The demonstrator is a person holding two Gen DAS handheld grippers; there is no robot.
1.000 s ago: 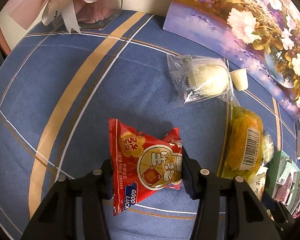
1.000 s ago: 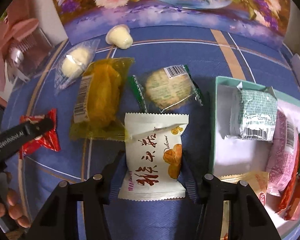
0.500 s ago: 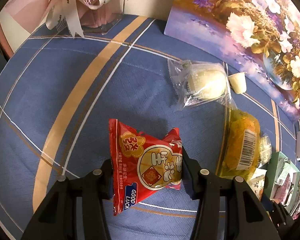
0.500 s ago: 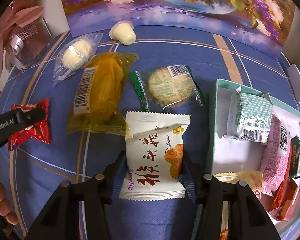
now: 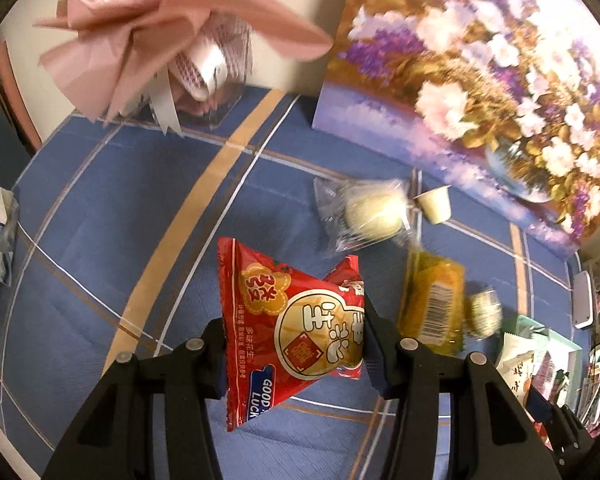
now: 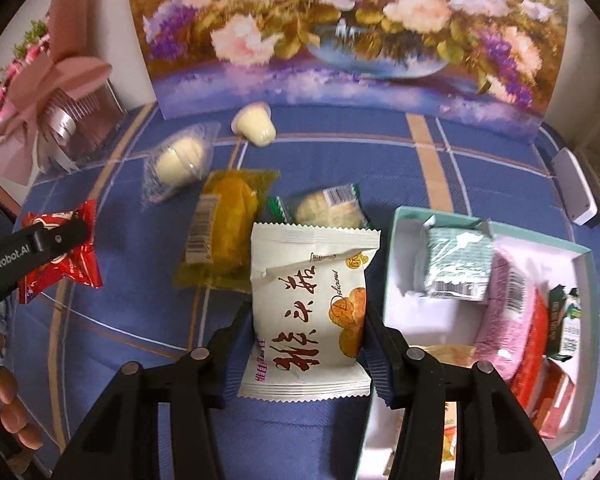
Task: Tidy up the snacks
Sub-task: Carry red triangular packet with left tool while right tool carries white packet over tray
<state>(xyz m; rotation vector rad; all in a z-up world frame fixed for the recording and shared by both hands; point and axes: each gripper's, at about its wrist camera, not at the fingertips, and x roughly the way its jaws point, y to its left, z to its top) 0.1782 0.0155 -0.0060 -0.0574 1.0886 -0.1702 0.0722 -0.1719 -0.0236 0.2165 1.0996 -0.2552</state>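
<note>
Your left gripper (image 5: 294,344) angles steeply down, clamping the red peanut packet (image 5: 290,320); your right gripper (image 6: 306,344) likewise pinches the white pastry packet (image 6: 310,308). Both have risen off the blue tablecloth (image 5: 120,208) since a second ago.

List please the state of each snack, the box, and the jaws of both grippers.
left gripper: jaws shut on the red packet
red packet: held, off the cloth
right gripper: jaws shut on the white packet
white packet: held, sealed
yellow packet: lying on the cloth
clear-wrapped bun: lying, sealed
jelly cup: tipped on its side
green-edged biscuit: lying, sealed
box: open, partly filled
</note>
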